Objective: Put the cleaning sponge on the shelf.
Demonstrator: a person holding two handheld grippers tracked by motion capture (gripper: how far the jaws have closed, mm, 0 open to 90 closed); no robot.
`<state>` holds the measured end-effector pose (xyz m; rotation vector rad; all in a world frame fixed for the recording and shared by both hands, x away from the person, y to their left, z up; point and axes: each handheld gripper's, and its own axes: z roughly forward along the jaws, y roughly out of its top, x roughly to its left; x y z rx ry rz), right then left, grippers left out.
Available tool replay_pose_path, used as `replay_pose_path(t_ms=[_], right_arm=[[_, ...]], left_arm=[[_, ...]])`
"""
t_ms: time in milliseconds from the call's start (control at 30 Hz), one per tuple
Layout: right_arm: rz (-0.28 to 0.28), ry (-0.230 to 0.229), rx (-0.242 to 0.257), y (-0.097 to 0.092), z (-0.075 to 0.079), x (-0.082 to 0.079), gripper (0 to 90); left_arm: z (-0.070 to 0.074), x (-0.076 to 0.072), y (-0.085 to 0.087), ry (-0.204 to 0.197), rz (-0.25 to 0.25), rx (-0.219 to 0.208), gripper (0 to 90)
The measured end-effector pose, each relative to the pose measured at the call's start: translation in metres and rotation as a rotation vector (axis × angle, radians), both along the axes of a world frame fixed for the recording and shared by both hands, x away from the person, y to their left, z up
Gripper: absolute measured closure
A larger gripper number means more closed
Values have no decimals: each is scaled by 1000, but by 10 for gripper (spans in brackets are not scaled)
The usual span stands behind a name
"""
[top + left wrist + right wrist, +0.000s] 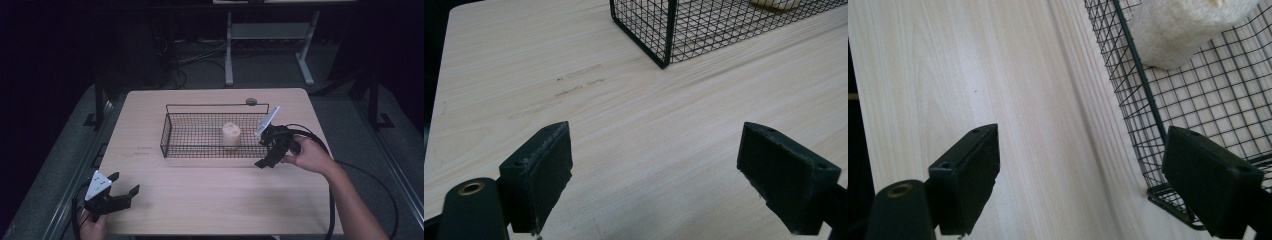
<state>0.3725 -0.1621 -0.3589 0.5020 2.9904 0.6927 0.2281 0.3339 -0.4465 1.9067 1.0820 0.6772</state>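
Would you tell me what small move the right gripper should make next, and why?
Probably lift the right gripper over the wire basket's near right corner toward the white roll: its jaws stand open and empty outside the mesh, and the roll sits inside.

My table (210,200) is pale blond wood with fine straight grain running across it, marked by a few faint grey smudges near the left side, and on it stands my black wire basket (172,131), its walls and floor a tight grid of small squares. Inside the basket sits a cream-white roll (231,134) with a slightly bubbly, pebbled surface, paler than the wood around it. My left gripper (125,184) and right gripper (268,150) are both matte black, each topped by a light grey three-cornered plate, and black cables trail from them.
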Motion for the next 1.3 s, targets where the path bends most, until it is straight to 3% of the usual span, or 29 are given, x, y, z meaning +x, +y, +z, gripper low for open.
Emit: replay_pose_path(t_ms=[433,1033,1300], right_arm=[[2,-4,-21,-9,-9,-14,151],[-3,-13,2,-14,-20,-31,156],[-35,-24,2,-24,-29,-36,156]], left_arm=[[0,1,-1,2,1,1,137],[0,0,-2,-1,0,7,137],[0,0,-2,2,0,7,137]])
